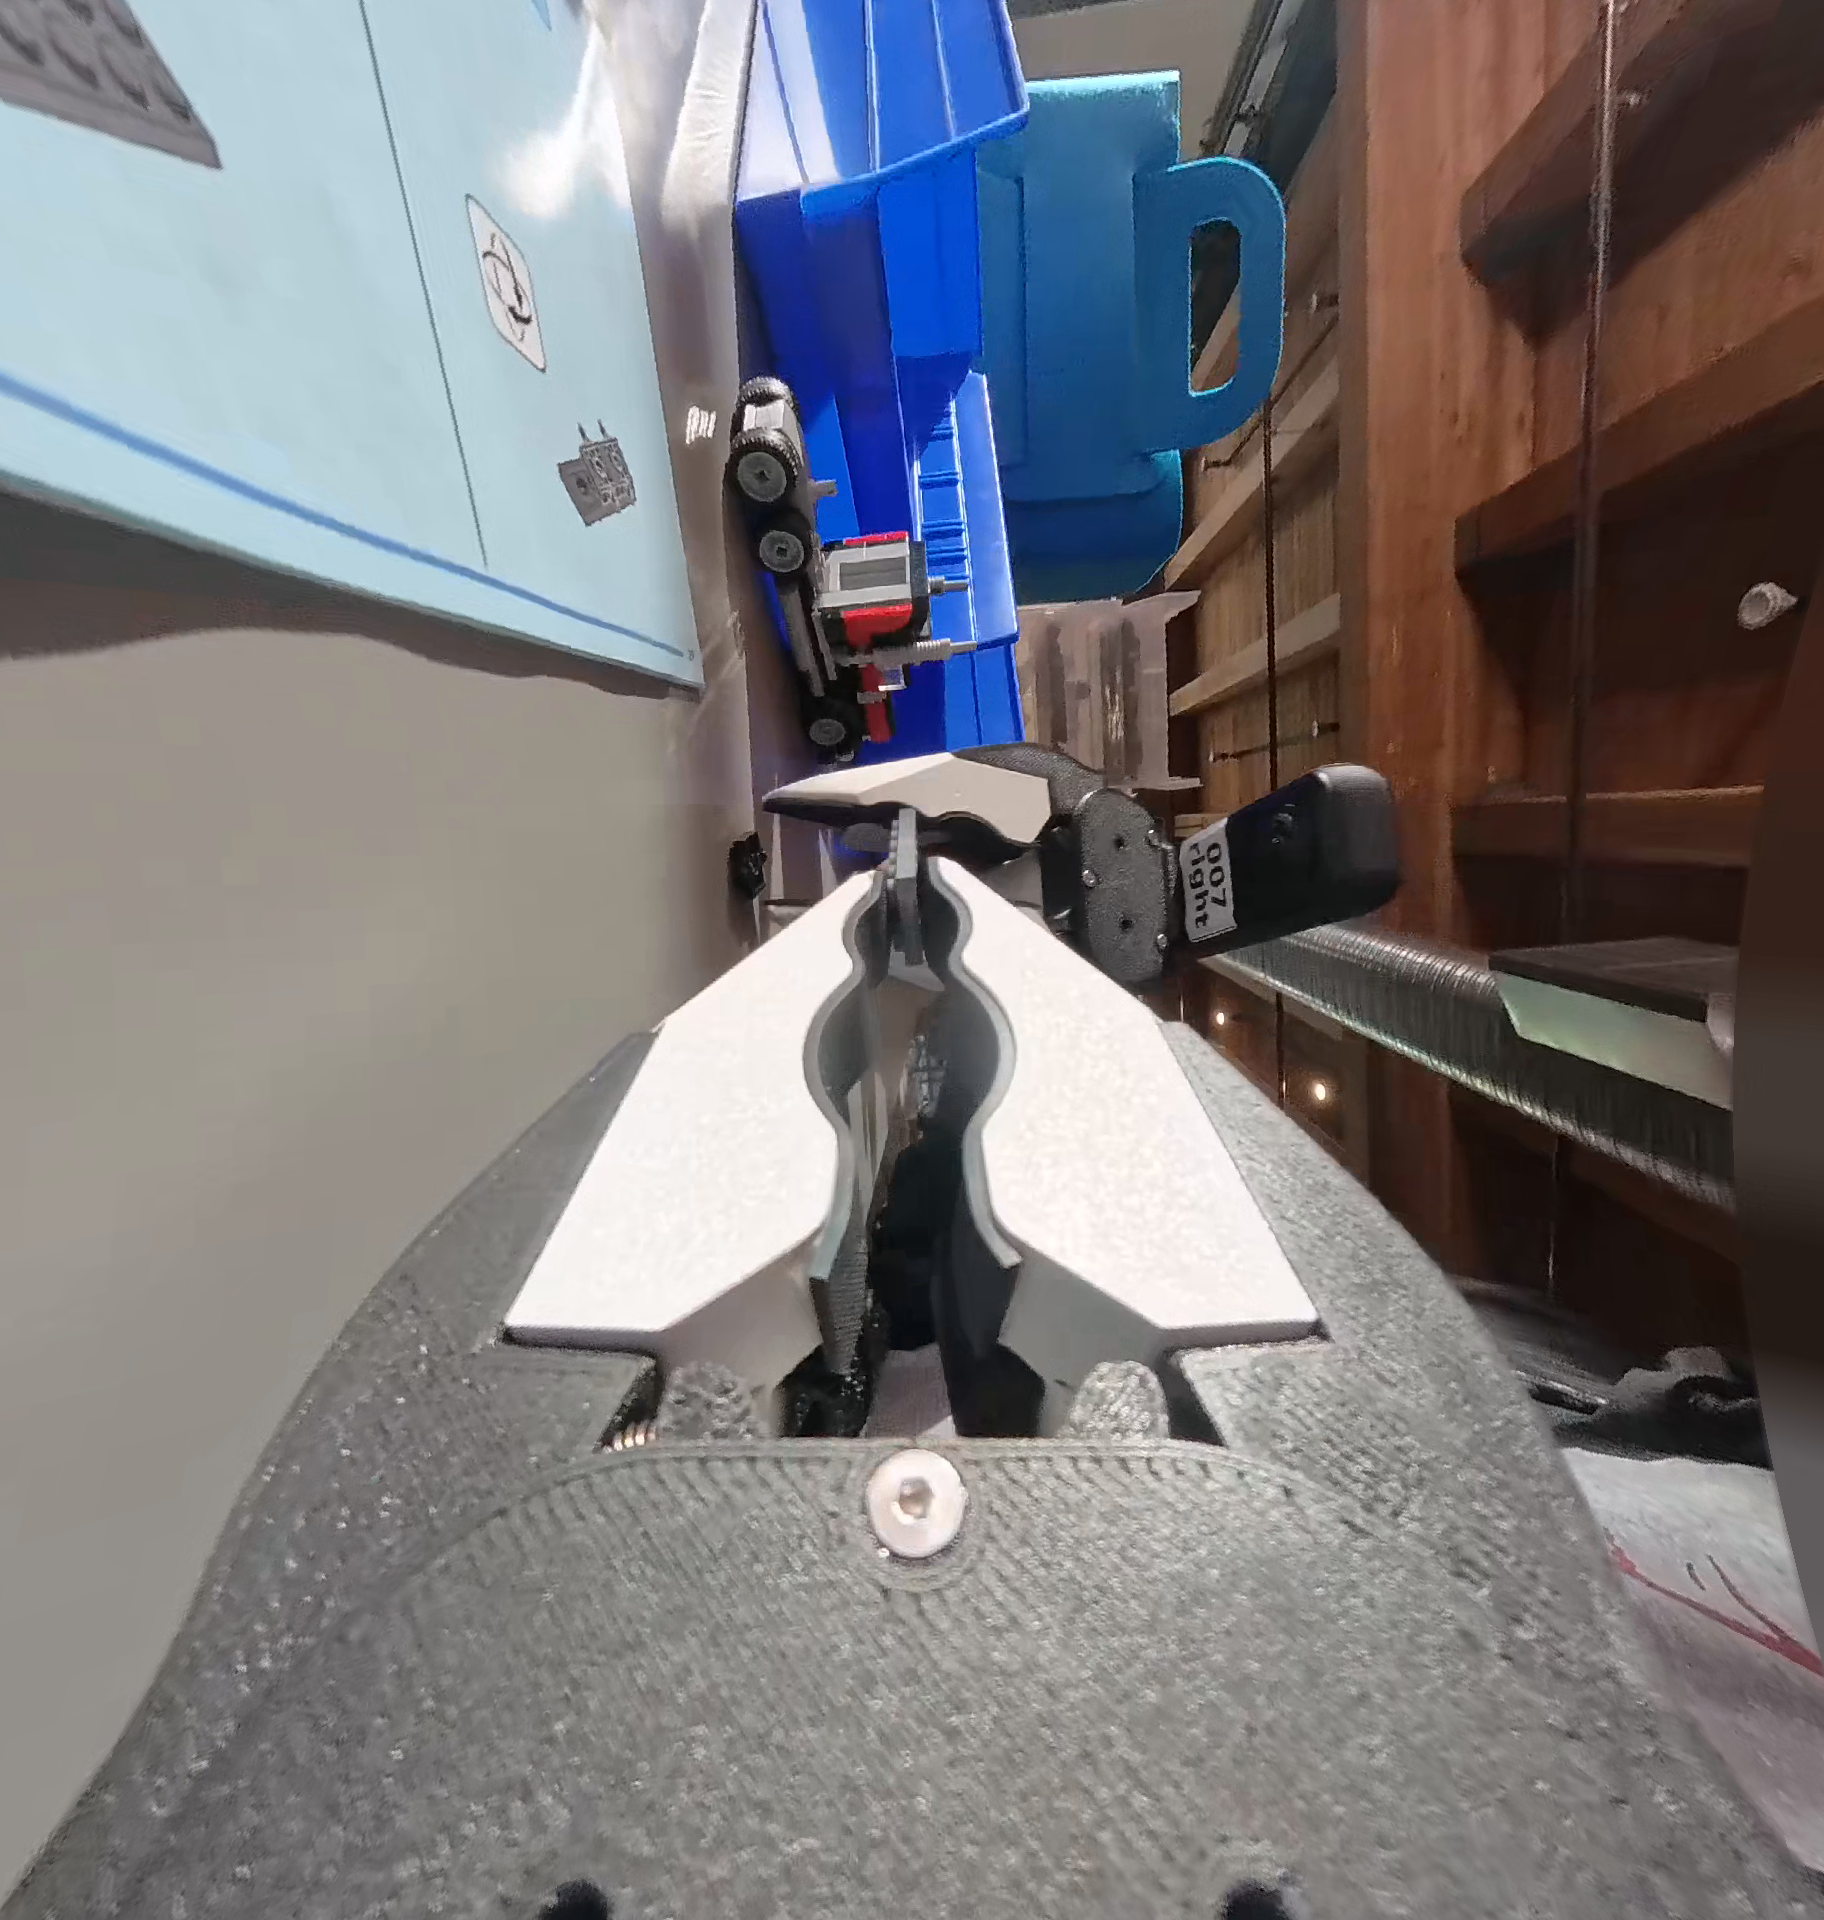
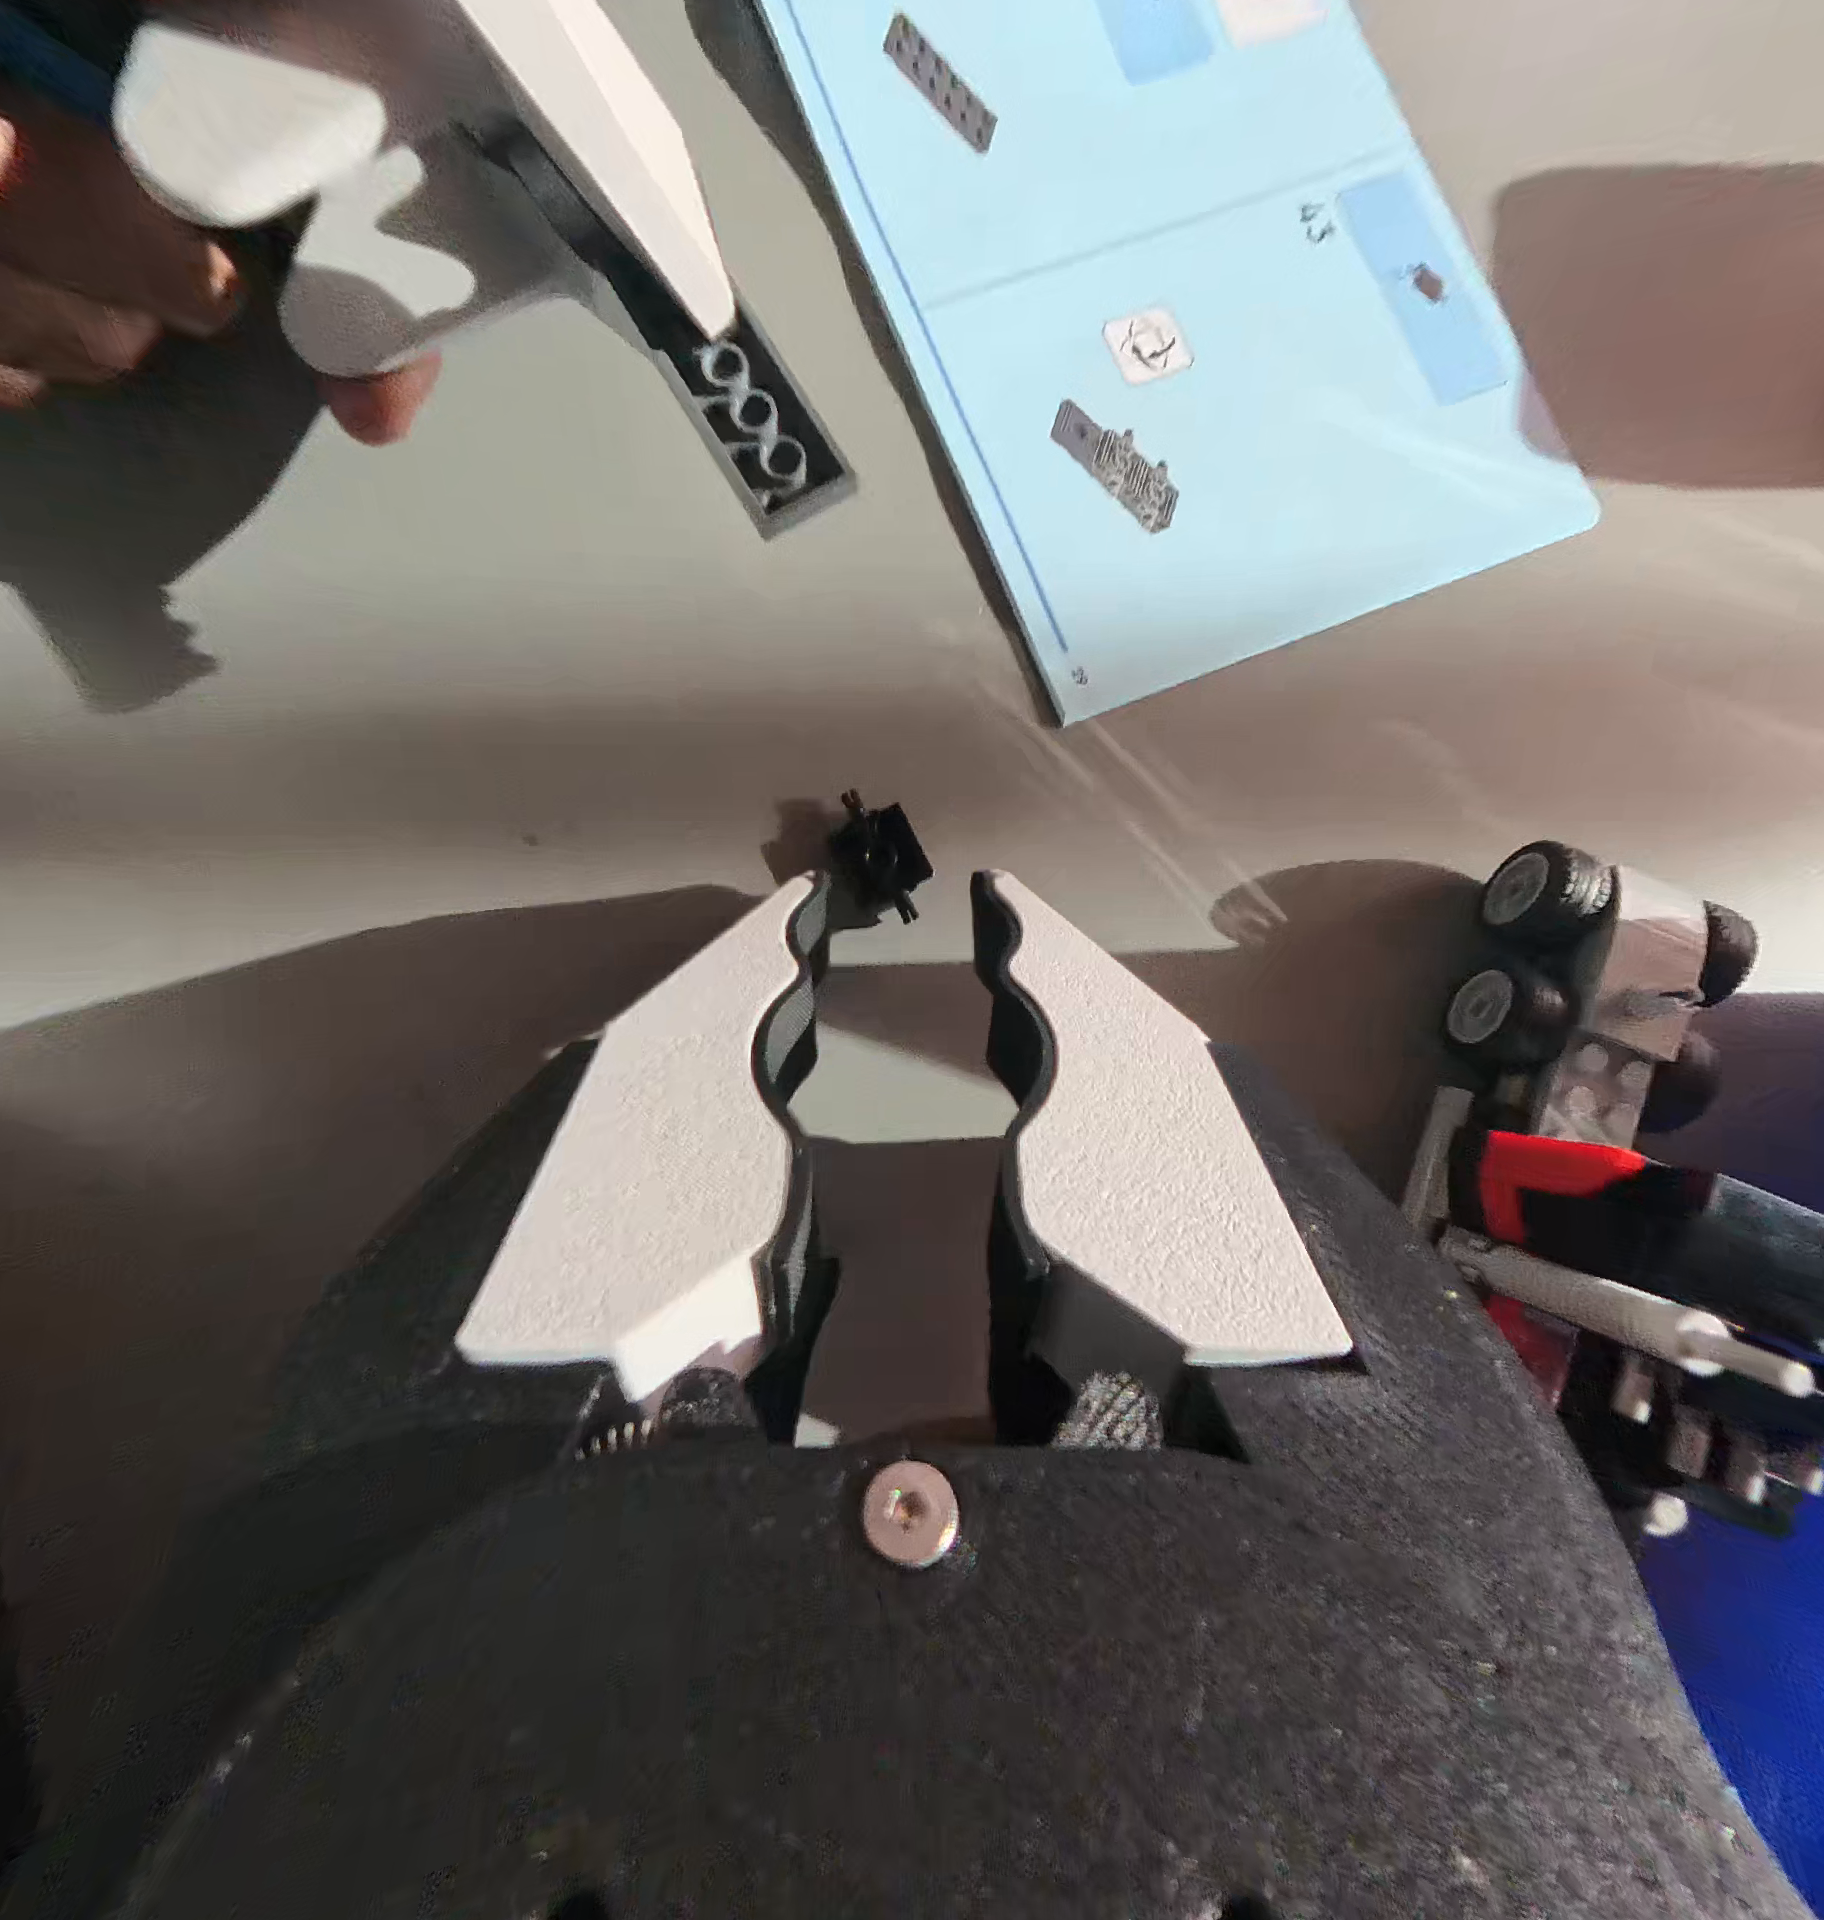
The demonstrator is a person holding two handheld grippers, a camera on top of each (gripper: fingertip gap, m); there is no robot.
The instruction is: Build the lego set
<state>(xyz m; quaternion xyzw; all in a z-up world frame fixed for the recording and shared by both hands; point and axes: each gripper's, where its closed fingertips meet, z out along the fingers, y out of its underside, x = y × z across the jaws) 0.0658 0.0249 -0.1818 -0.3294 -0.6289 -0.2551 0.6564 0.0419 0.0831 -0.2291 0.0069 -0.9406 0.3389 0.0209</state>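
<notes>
The left gripper [image 1: 903,883] is clenched on a long dark-grey studded plate [image 2: 752,436], held aloft, probably so a part can be pressed on. The right gripper [image 2: 892,899] is released, its fingers [image 2: 679,1122] spread just short of a small black clip piece [image 2: 880,844] on the grey bench [image 2: 472,675], likely the next pickup. Beyond lies the pale-blue instruction booklet [image 2: 1199,312]; right of the fingers, the half-built red-and-grey truck [image 2: 1573,1049].

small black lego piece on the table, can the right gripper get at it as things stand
Probably yes: the right gripper is open, and the small black lego piece lies just past its fingertips on the table, nothing between.
</notes>
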